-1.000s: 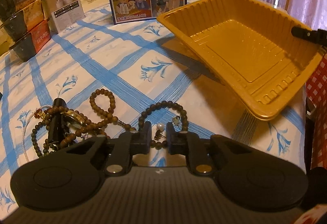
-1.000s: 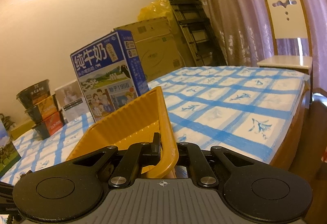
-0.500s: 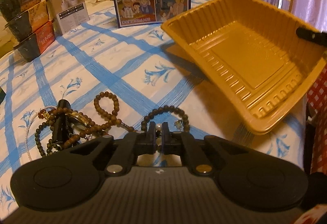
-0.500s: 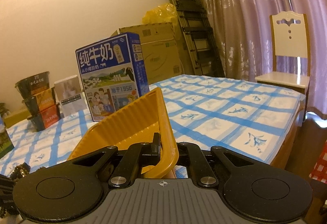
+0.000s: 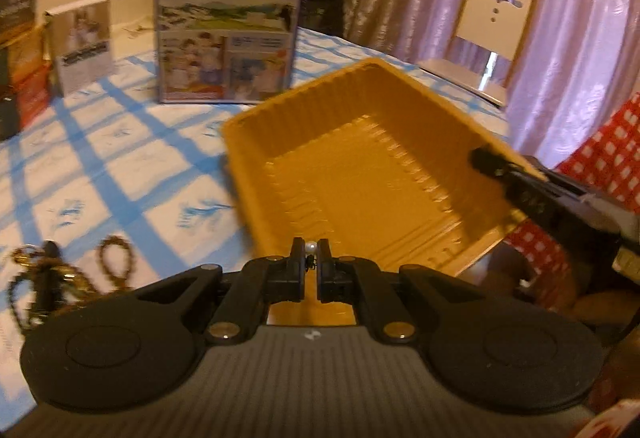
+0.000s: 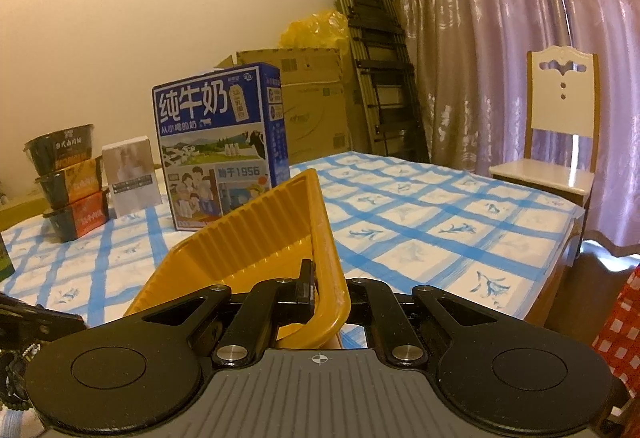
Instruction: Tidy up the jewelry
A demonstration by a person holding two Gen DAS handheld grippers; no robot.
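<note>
My left gripper (image 5: pixel 310 258) is shut on a dark bead bracelet, and its white pearl (image 5: pixel 310 248) shows between the fingertips. It hovers over the near rim of the yellow plastic tray (image 5: pixel 360 166). In the right wrist view a few dark beads (image 6: pixel 12 382) hang below the left gripper at the lower left edge. My right gripper (image 6: pixel 326 278) is shut on the tray's rim (image 6: pixel 320 222) and holds the tray tilted above the table. That gripper (image 5: pixel 486 160) also shows at the tray's right side. A heap of bead strands (image 5: pixel 48 274) and a bead loop (image 5: pixel 116 258) lie on the cloth at the left.
A blue milk carton (image 5: pixel 228 22) stands behind the tray, with a white box (image 6: pixel 130 174) and stacked instant-noodle bowls (image 6: pixel 64 182) further left. The blue-checked table (image 6: pixel 440 222) ends at the right near a white chair (image 6: pixel 556 142). A folded ladder (image 6: pixel 380 78) leans by the curtain.
My left gripper closed on the pearl bracelet, then rose off the cloth and swung right over the tray's near rim. The right gripper kept its grip on the tray.
</note>
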